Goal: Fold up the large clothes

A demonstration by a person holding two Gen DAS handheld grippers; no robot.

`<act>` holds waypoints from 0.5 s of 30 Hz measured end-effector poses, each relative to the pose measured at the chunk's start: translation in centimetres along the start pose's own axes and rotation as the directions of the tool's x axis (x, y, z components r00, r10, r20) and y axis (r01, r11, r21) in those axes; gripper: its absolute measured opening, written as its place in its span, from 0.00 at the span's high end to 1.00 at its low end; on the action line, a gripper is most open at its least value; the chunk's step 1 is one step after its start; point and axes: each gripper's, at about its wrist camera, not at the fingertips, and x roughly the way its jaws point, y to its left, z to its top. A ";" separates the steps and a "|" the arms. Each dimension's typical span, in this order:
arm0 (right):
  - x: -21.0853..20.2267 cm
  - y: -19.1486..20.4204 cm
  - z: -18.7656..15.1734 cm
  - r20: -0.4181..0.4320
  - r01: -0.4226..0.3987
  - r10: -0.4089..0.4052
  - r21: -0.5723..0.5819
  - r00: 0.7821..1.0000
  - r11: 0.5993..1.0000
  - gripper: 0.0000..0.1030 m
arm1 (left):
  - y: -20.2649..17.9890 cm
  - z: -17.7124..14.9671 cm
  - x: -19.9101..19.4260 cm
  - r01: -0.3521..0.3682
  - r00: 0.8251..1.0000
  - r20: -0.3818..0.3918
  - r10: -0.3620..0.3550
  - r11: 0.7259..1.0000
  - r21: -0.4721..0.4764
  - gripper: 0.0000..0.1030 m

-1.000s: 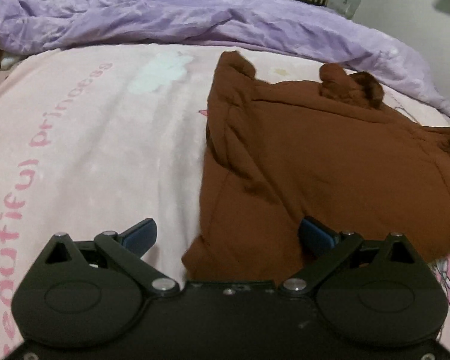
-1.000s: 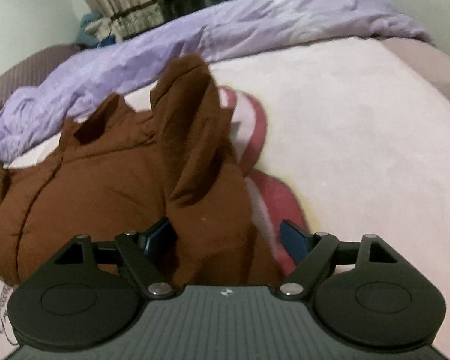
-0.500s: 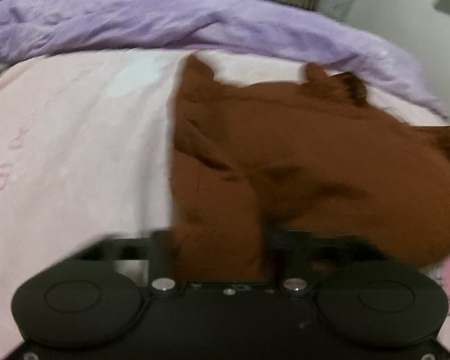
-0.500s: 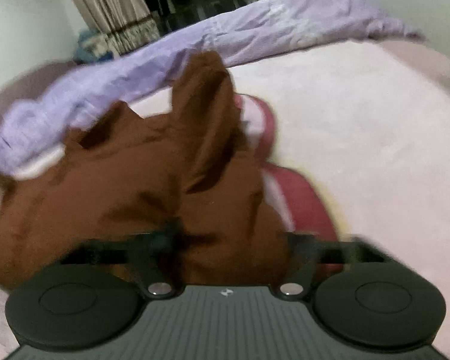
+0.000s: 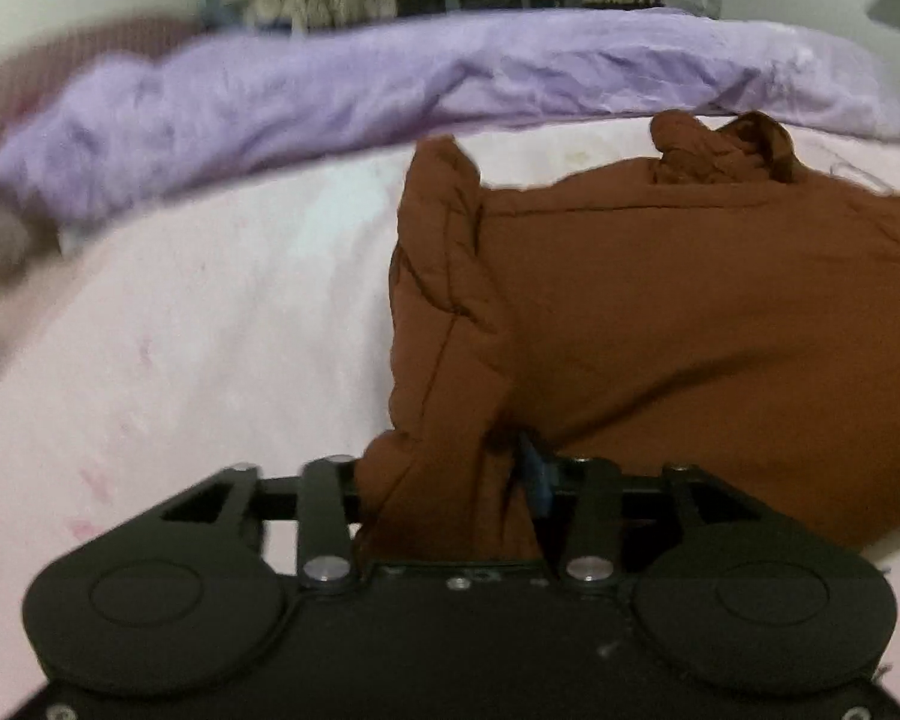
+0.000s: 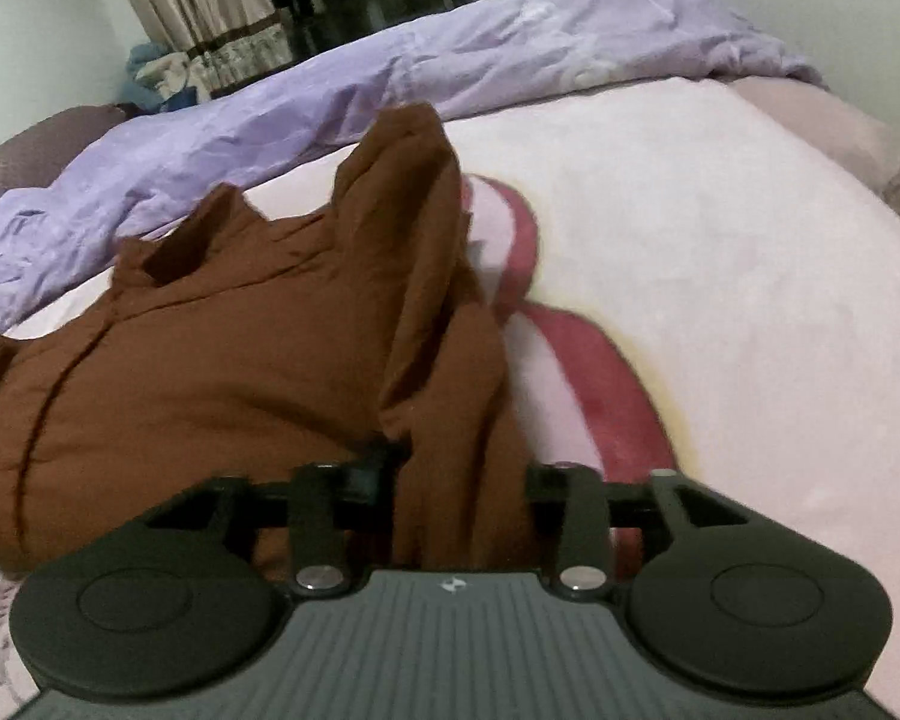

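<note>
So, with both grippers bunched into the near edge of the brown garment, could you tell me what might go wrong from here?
1. The left gripper and right gripper each have a thick wad of the brown garment between the fingers; their jaws have just been opening, so the cloth may slip out.
2. The upstanding sleeve is loose and could flop crookedly into the fold.
3. The purple duvet lies close behind and could get in the way.

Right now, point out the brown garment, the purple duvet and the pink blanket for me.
brown garment (image 5: pixel 690 312): left wrist view, its broad flat middle.
purple duvet (image 6: pixel 510 48): right wrist view, its crumpled upper surface.
pink blanket (image 5: pixel 210 330): left wrist view, bare part left of the garment.
</note>
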 end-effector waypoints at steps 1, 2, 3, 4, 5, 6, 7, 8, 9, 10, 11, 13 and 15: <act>-0.3 -0.1 0.2 0.005 0.005 -0.005 0.004 1.000 1.000 0.38 | 0.1 0.0 -0.3 -0.006 1.000 0.005 0.006 1.000 -0.012 0.41; -0.8 -0.2 0.4 0.019 0.010 -0.010 0.015 1.000 1.000 0.32 | 0.3 0.1 -0.3 -0.019 1.000 0.002 0.019 0.999 -0.033 0.29; -1.2 -0.6 0.5 0.035 0.016 -0.017 0.029 0.999 0.999 0.29 | 0.6 0.1 -0.3 -0.028 1.000 0.003 0.028 0.998 -0.052 0.24; -1.6 -0.8 0.5 0.042 0.014 -0.016 0.039 0.999 0.999 0.22 | 0.8 0.1 -0.1 -0.030 1.000 0.007 0.030 0.998 -0.063 0.18; -1.9 -1.1 0.6 0.043 0.012 -0.014 0.048 0.999 0.999 0.18 | 1.1 0.2 -0.1 -0.033 0.999 0.010 0.034 0.997 -0.075 0.17; -2.1 -1.5 0.6 0.041 0.013 -0.015 0.059 0.999 0.998 0.16 | 1.5 0.2 -0.4 -0.035 0.999 0.012 0.036 0.995 -0.089 0.16; -2.3 -2.0 0.3 0.041 0.012 -0.014 0.067 0.999 0.998 0.13 | 1.9 0.2 -0.6 -0.042 0.999 0.018 0.044 0.993 -0.107 0.14; -2.5 -2.3 0.2 0.043 0.004 -0.008 0.078 0.999 0.997 0.13 | 2.0 0.3 -0.8 -0.051 0.998 0.027 0.055 0.991 -0.122 0.13; -2.8 -2.6 0.1 0.047 -0.012 0.008 0.095 0.999 0.995 0.14 | 1.8 0.6 -1.2 -0.060 0.997 0.039 0.066 0.990 -0.130 0.13; -3.2 -2.9 0.1 0.043 -0.020 0.016 0.116 0.999 0.993 0.14 | 1.8 0.6 -1.6 -0.064 0.996 0.054 0.072 0.989 -0.134 0.10; -3.4 -3.1 0.0 0.035 -0.025 0.021 0.144 0.999 0.989 0.14 | 1.8 0.7 -2.1 -0.057 0.995 0.073 0.068 0.989 -0.133 0.07; -3.8 -3.6 -0.6 0.023 -0.051 0.047 0.212 0.999 0.976 0.14 | 1.2 1.1 -2.7 -0.022 0.993 0.111 0.037 0.991 -0.129 0.01; -3.5 -3.6 -1.4 -0.010 -0.086 0.091 0.245 0.996 0.966 0.13 | 0.4 1.0 -3.4 0.022 0.990 0.140 -0.009 0.996 -0.087 0.00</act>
